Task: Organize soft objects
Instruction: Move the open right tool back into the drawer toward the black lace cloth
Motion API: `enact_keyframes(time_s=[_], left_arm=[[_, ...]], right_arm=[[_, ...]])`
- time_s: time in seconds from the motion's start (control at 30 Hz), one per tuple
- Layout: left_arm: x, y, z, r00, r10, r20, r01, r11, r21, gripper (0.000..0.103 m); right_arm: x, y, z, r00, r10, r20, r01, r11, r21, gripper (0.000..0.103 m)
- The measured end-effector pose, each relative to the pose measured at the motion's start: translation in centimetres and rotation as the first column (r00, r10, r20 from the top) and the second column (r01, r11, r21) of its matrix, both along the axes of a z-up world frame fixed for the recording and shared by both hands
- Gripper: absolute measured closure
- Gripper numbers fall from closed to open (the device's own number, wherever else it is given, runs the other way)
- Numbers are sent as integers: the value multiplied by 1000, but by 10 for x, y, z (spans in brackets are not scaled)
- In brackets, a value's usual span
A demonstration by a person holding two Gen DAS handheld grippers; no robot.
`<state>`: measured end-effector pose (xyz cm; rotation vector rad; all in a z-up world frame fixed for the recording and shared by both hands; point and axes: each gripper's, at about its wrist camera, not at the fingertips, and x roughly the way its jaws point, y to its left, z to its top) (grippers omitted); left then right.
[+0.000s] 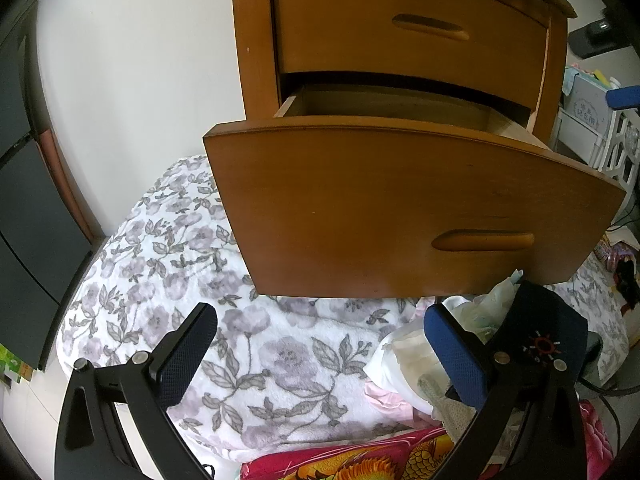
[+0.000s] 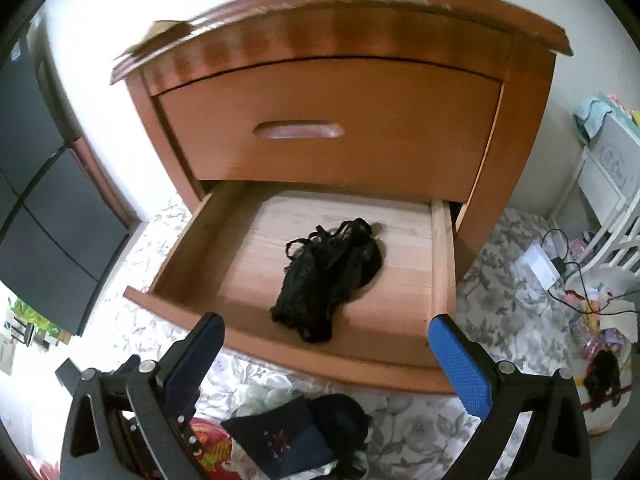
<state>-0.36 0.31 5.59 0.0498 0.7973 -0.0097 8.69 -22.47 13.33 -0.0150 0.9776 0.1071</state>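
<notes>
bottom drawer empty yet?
No, a crumpled black garment lies on the floor of the open bottom drawer in the right wrist view.

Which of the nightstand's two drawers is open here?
The lower drawer is pulled out, with a black garment lying inside. The upper drawer sits flush and closed.
</notes>
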Motion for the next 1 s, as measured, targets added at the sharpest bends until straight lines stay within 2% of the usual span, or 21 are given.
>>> enact_keyframes(time_s=[0.43, 1.0], left_arm=[[5, 2, -4, 1000, -6, -23, 6, 1000, -13, 0], [13, 7, -10, 998, -14, -65, 10, 998, -54, 0]], right_arm=[[51, 2, -42, 989, -23, -147, 20, 999, -25, 0], [93, 22, -75, 974, 6, -227, -29, 995, -99, 0]])
